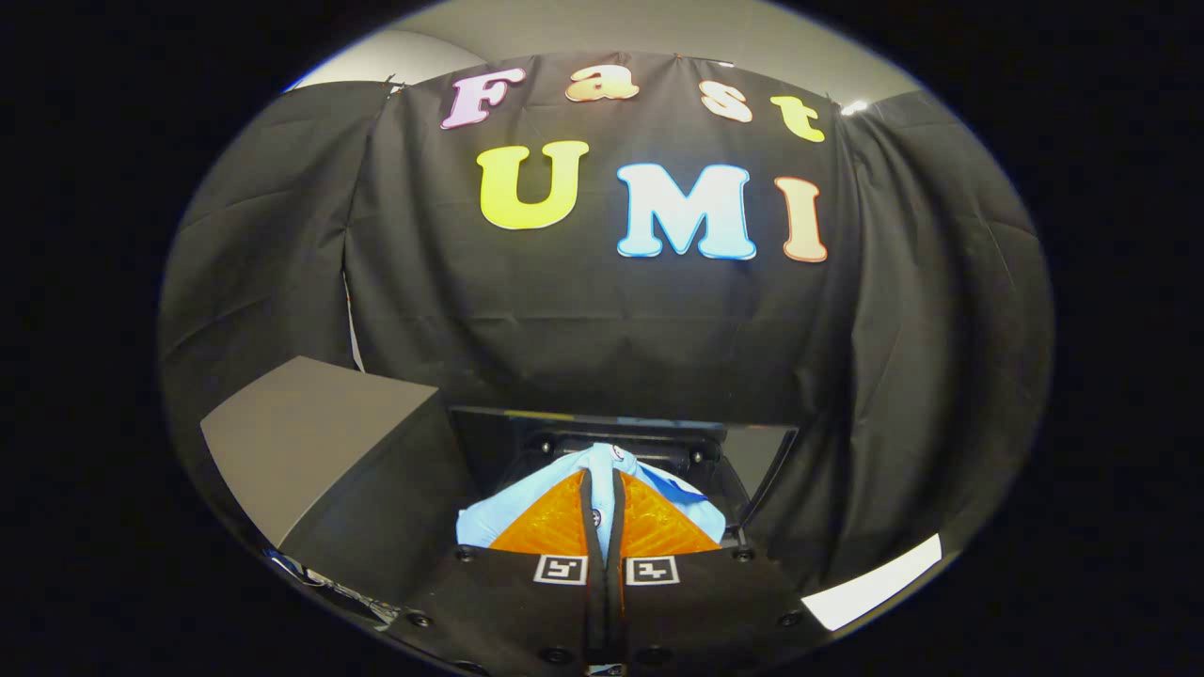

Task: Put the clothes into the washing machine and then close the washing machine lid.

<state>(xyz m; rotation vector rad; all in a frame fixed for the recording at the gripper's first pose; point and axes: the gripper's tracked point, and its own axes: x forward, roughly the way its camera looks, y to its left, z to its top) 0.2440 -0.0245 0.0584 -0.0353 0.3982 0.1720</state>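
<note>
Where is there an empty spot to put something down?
The flat top of the grey box, beside the tool, is bare. It is crowded straight ahead: the light blue cloth is pinched between the nearly closed fingers, bunched over the dark opening under the black curtain.

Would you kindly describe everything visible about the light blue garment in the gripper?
The garment is soft light blue cloth with a darker blue patch and a small marking near its top. It is bunched into a crumpled mound, pinched between the fingers of the gripper, which are nearly closed on a fold of it. It bulges out on both sides of the fingers and rises just beyond their tips, held in front of a dark opening.
</note>
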